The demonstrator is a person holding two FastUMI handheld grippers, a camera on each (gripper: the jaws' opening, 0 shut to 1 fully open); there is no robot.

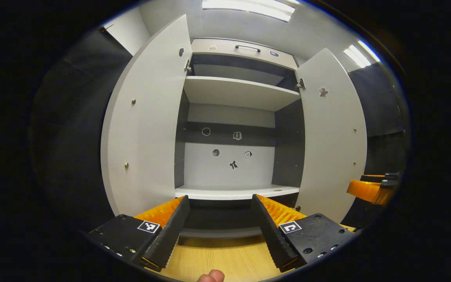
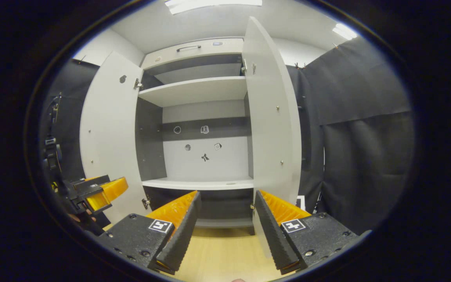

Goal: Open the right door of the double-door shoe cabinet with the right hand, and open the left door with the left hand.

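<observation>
both cabinet doors [image 2: 108,137] open; right gripper [image 2: 225,231] empty.

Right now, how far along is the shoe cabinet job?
Done: the grey left door and grey right door of the shoe cabinet both stand swung wide, baring the white shelves. In hand: nothing; the left gripper and right gripper are open, holding no door. Left: apparently nothing, both doors look fully open.

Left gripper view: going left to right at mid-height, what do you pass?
Black cloth wall → open left door → cabinet interior with back panel → open right door → the other hand-held gripper at the right edge.
</observation>
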